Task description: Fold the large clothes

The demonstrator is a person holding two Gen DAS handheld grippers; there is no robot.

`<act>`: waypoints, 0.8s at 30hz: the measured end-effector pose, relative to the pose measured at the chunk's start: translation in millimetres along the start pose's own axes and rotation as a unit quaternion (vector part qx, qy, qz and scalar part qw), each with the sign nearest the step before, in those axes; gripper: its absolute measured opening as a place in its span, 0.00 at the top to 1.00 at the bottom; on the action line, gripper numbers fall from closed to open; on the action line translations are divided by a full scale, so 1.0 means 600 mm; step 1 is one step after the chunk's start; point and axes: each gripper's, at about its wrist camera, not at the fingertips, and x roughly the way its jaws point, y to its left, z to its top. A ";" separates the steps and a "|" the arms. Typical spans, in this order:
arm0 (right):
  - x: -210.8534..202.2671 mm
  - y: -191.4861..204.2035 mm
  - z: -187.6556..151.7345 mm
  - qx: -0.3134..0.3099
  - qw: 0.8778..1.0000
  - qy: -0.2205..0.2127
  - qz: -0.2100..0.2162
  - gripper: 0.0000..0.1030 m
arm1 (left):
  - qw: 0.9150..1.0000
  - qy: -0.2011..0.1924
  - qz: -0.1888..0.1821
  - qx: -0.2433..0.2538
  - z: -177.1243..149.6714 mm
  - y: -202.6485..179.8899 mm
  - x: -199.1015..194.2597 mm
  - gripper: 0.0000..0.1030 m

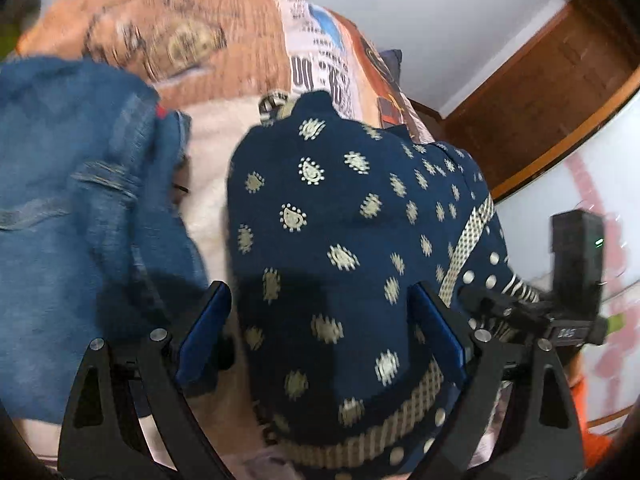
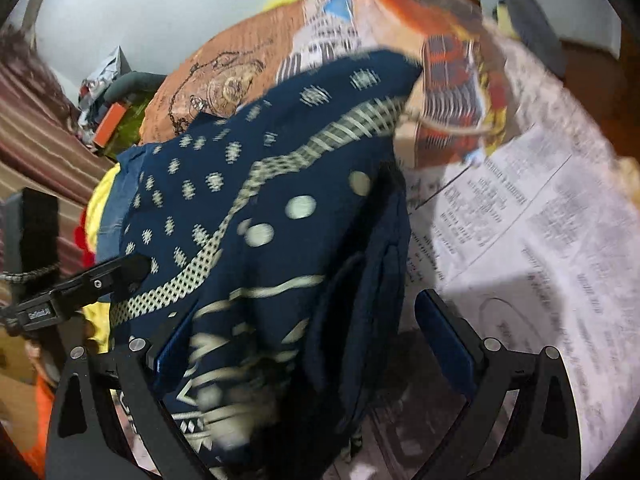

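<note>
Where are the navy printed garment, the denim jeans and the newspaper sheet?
navy printed garment (image 1: 344, 216), left wrist view, middle of the printed cloth.
denim jeans (image 1: 80, 208), left wrist view, seamed area.
newspaper sheet (image 2: 532, 240), right wrist view, printed text area.

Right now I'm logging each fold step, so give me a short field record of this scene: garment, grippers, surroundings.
garment: navy printed cloth with cream motifs, bunched, not flat
left gripper: jaws wide, cloth between them, pads not pressing
right gripper: jaws wide, cloth draped between them
beside garment: blue denim piece
surface: orange printed bedsheet with newspaper sheets on it
</note>
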 end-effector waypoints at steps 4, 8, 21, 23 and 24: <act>0.017 -0.017 0.004 0.016 0.998 0.024 0.051 0.02 | 1.000 0.009 -0.006 -0.005 0.012 0.000 0.018 0.09; 0.022 -0.010 0.008 0.008 0.997 0.028 0.076 0.03 | 1.000 0.020 -0.010 -0.010 0.019 -0.001 0.034 0.05; 0.013 0.000 -0.015 0.018 0.989 0.055 0.134 0.41 | 0.998 0.048 -0.035 0.009 -0.015 -0.028 0.010 0.12; 0.005 0.005 -0.019 0.004 0.990 0.054 0.127 0.43 | 0.998 0.050 -0.036 0.028 -0.024 -0.035 0.007 0.12; 0.005 0.010 -0.019 0.001 0.991 0.053 0.126 0.43 | 0.998 0.049 -0.033 0.034 -0.024 -0.034 0.010 0.12</act>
